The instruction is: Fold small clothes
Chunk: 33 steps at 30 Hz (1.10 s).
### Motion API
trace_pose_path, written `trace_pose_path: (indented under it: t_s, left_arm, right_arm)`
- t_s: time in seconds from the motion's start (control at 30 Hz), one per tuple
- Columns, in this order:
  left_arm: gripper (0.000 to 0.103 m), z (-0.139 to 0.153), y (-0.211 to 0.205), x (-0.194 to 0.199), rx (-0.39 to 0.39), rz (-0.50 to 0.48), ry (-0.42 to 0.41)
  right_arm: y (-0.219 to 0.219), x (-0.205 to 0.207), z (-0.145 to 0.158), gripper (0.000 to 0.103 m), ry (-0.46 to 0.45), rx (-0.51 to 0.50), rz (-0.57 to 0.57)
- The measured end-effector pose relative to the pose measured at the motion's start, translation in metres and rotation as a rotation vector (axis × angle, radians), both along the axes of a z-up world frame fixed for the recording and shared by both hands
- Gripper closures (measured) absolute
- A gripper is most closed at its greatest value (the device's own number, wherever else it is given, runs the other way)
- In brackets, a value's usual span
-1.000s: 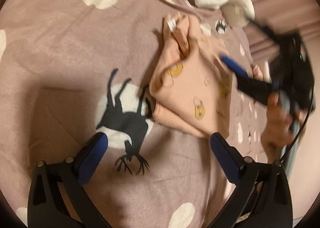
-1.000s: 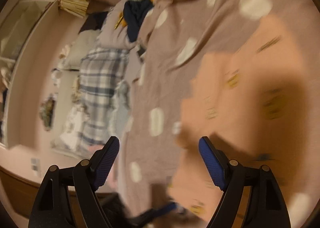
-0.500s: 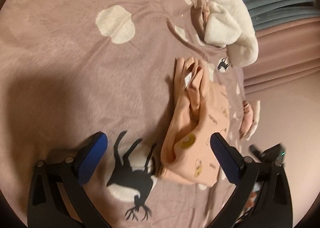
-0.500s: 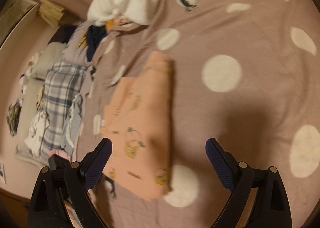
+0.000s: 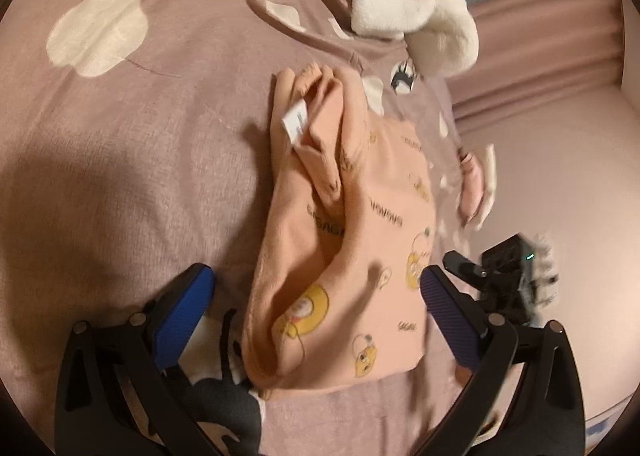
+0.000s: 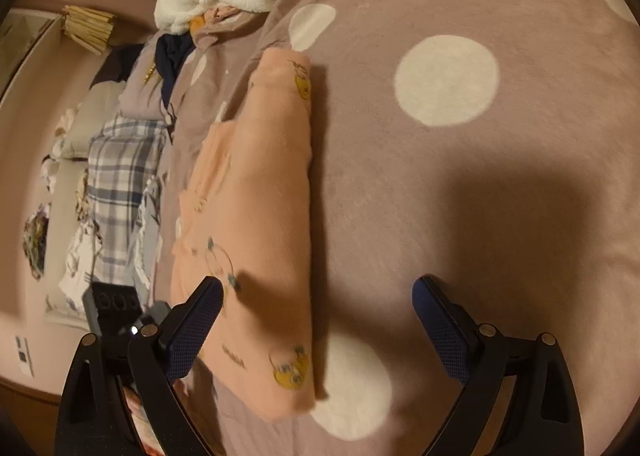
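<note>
Both claws gape wide and hold nothing. Left gripper (image 5: 316, 296) hovers over the near end of the peach printed garment (image 5: 352, 256), its 2 blue pads either side of the fold. Right gripper (image 6: 316, 320) hangs beside the same garment (image 6: 260, 215), which lies at its 10 o'clock, folded lengthwise on the dotted mauve blanket (image 6: 500, 195).

Risk: the loose layers and white label (image 5: 296, 121) at the far end, 12 o'clock in the left view, could spring apart if only 1 layer gets pinched. The bed edge runs close at 3 o'clock there; open blanket spreads toward 9 o'clock. A white fleece pile (image 5: 416, 11) crowds 1 o'clock.
</note>
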<state>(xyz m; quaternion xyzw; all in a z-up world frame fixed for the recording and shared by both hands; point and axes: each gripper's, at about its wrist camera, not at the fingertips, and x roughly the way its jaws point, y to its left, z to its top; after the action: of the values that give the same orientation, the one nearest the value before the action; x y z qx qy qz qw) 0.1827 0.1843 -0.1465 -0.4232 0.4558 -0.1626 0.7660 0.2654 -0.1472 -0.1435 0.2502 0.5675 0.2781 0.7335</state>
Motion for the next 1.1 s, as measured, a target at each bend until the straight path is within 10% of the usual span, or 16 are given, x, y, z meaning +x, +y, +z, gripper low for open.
trace_pose_path:
  t_s: [0.4,0.77,1.1]
  left_arm:
    - [0.001,-0.001,-0.024,0.014,-0.100,-0.200,-0.020]
    - [0.002,-0.003,-0.010,0.011,-0.156,-0.043,-0.007]
    - [0.008,-0.005,-0.018,0.016,-0.170,-0.113,-0.015]
  right_arm:
    - [0.017,0.013,-0.006,0.000,-0.025,0.123,0.042]
    - [0.031,0.021,-0.006,0.000,-0.045,0.125,0.039]
    - [0.056,0.020,-0.004,0.012,-0.102,0.085,0.082]
